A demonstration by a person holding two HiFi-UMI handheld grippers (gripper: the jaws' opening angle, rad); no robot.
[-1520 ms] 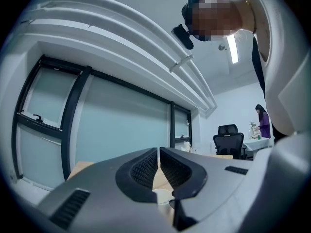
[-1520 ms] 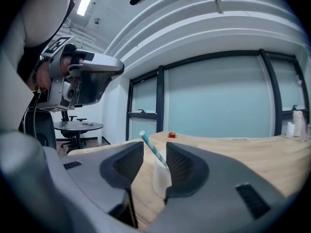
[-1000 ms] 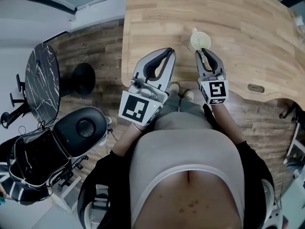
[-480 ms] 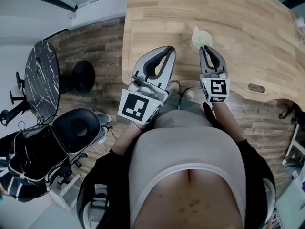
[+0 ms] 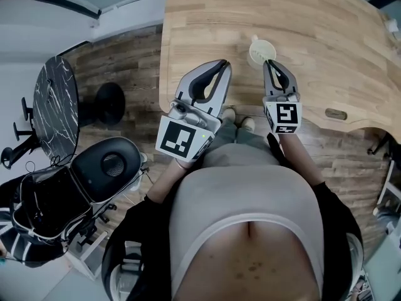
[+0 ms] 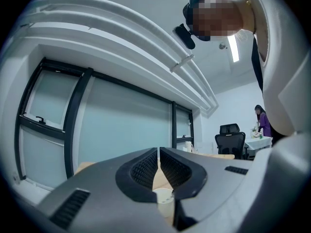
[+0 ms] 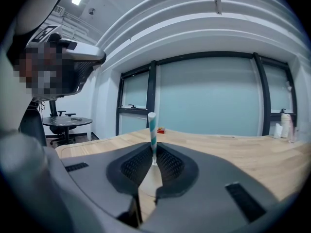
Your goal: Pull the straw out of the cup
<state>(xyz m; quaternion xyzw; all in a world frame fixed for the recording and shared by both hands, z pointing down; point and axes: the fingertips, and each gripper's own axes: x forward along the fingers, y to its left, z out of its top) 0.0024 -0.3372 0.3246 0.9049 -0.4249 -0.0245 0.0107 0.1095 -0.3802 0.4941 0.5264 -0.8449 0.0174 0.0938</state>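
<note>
Right tool point(image 7: 153, 152), jaws just closing, pinches teal-and-white striped paper straw point(image 7: 152, 130) standing in pale cup point(image 5: 262, 52) on wooden table point(image 5: 207, 17); left tool point(image 5: 222, 64) together, empty; best draw straight up, lest cup tip.

Open tabletop point(image 5: 326, 30) around cup point(image 5: 259, 52); left tongs point(image 5: 223, 65) near.

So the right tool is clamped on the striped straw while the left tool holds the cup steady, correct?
Not quite. The left tool holds nothing: the head view shows it shut, off to the side of the cup and not touching it. The rest stands: the right tool, whose jaws have just closed, is clamped on the striped straw.
</note>
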